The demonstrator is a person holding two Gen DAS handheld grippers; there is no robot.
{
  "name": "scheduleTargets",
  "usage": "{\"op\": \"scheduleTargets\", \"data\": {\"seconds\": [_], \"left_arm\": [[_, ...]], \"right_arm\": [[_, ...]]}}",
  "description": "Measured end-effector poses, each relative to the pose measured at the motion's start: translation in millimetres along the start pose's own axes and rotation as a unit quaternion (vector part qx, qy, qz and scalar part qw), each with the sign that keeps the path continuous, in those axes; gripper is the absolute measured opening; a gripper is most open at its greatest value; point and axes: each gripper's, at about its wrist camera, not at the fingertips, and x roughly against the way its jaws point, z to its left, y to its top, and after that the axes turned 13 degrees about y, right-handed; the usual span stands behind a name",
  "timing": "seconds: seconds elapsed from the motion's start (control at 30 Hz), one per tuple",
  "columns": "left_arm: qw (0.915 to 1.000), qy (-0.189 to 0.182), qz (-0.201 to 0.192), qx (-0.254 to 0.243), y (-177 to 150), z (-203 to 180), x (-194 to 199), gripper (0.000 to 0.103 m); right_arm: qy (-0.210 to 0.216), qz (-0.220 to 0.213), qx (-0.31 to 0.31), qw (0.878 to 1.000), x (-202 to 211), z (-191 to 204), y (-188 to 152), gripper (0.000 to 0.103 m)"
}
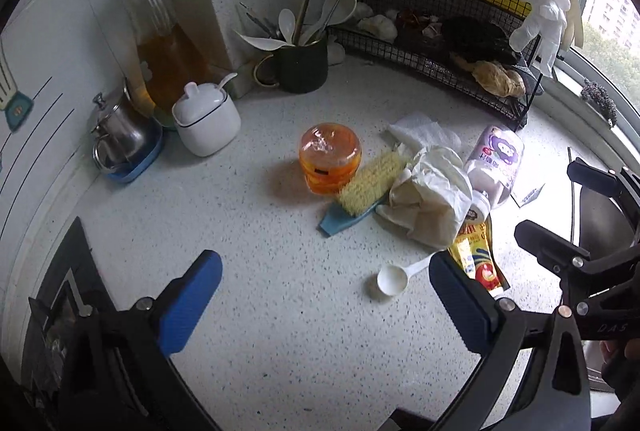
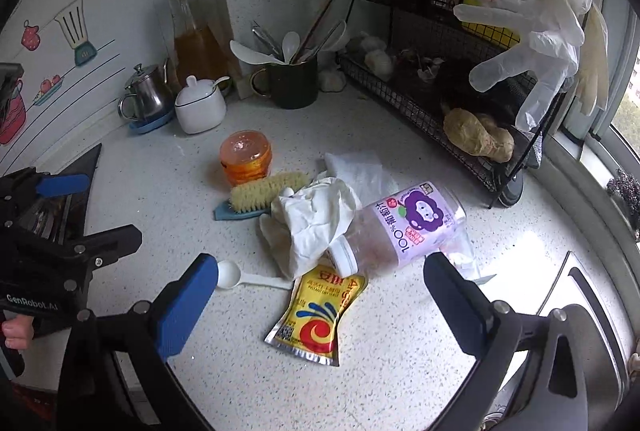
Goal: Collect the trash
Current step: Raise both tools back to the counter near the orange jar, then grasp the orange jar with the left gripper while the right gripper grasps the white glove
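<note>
Both tools spread wide, nothing held: left tool (image 1: 324,305) above bare table (image 1: 260,351) nr white plastic spoon (image 1: 394,281), right tool (image 2: 320,305) over yellow foil sachet (image 2: 316,315). Trash clustered mid-table: crumpled white paper (image 2: 316,219) resting against toppled purple-label bottle (image 2: 404,227), sachet just in front, flat tissue (image 2: 356,167) behind. Scrub brush (image 2: 260,195) and orange jar (image 2: 245,157) touching, left of pile
</note>
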Motion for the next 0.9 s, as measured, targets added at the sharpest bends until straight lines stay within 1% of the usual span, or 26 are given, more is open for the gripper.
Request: {"op": "scheduleTargets", "data": {"seconds": [0.17,0.37,0.53,0.63,0.73,0.77,0.83,0.9], "left_arm": [[0.9997,-0.008,0.007,-0.022,39.7,-2.4,-31.4,0.103],[0.9986,-0.016,0.022,-0.046,73.5,-8.3,-75.3,0.102],[0.9970,-0.023,0.038,-0.064,87.0,-19.0,-106.7,0.102],[0.9961,-0.027,0.055,-0.064,90.7,-22.4,-126.4,0.102],[0.9956,-0.016,0.064,-0.066,92.8,-23.6,-143.6,0.100],[0.9956,-0.015,0.068,-0.062,92.9,-22.8,-148.6,0.097],[0.9954,-0.021,0.080,-0.048,93.0,-19.6,-157.9,0.088],[0.9949,-0.030,0.088,-0.039,92.0,-16.7,-163.4,0.065]], "right_arm": [[-0.010,0.004,-0.017,1.000,-17.7,-15.1,19.5,0.102],[-0.022,0.019,-0.040,0.999,-43.5,-33.9,35.5,0.102],[-0.021,0.029,-0.054,0.998,-59.6,-50.0,43.7,0.102],[-0.020,0.034,-0.060,0.997,-67.7,-56.2,46.2,0.102],[-0.017,0.037,-0.070,0.997,-73.9,-61.3,47.6,0.102],[-0.017,0.038,-0.072,0.997,-75.7,-62.1,48.1,0.102],[-0.017,0.045,-0.072,0.996,-80.2,-63.6,48.6,0.102],[-0.011,0.045,-0.070,0.996,-83.4,-63.8,50.1,0.102]]}}
